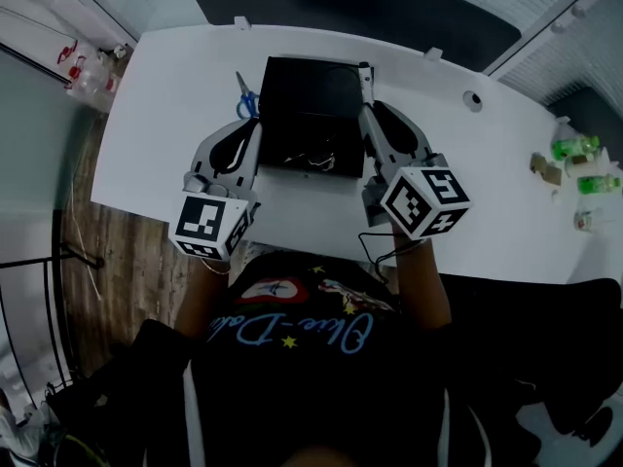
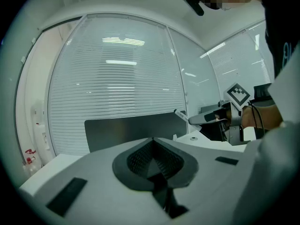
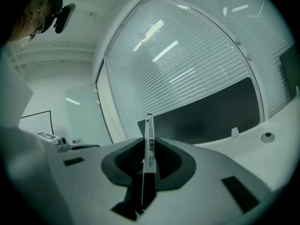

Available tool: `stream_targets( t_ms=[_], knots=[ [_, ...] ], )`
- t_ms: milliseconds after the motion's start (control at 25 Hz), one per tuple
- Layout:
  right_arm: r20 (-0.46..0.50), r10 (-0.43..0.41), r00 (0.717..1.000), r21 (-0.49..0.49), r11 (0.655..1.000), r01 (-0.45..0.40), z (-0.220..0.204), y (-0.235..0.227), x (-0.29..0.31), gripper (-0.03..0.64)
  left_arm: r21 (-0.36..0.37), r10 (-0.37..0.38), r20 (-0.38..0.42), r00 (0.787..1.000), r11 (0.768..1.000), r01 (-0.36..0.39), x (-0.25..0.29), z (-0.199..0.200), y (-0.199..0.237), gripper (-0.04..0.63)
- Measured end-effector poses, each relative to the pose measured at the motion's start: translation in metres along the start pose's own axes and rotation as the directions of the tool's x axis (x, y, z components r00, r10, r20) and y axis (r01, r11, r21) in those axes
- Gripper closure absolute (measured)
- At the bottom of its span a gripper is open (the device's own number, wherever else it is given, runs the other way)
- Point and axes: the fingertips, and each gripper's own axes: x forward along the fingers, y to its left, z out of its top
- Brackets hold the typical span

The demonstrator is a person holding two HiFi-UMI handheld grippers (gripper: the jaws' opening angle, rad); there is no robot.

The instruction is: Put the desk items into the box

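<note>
White desk (image 1: 175, 95), black box (image 1: 311, 105) — blinds (image 2: 117, 88), wood floor (image 1: 136, 251).

Box, marker, scissors — 3 things in view

The black box (image 1: 292, 86) sits open on the white desk (image 1: 185, 86), with small dark items at its near wall, too dim to name. A white marker (image 3: 149, 144) with black ends stands pinched in the right gripper (image 3: 148, 168) by the box's right rim — blue-handled scissors (image 1: 246, 100) lie just left of the box.

Head view steeply down over desk (image 1: 195, 86), gripper views level toward blinds (image 2: 117, 78)
</note>
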Motion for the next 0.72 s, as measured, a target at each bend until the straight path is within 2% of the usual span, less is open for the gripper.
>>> stream_targets(
  t_ms=[400, 640, 720],
  knots=[
    [-0.084, 0.046, 0.995, -0.022, 0.999, -0.048, -0.024, 0.012, 0.025, 0.541, -0.035, 0.043, -0.030, 0.999, 0.998, -0.044, -0.006, -0.014, 0.020, 0.588],
    [-0.149, 0.066, 0.987, -0.159, 0.983, -0.090, -0.040, 0.025, 0.034, 0.541, -0.048, 0.073, -0.031, 0.997, 0.996, -0.074, -0.010, -0.018, 0.028, 0.588],
    [-0.167, 0.071, 0.983, -0.175, 0.979, -0.101, -0.046, 0.026, 0.037, 0.541, -0.051, 0.079, -0.037, 0.996, 0.995, -0.081, -0.011, -0.021, 0.030, 0.588]
  ],
)
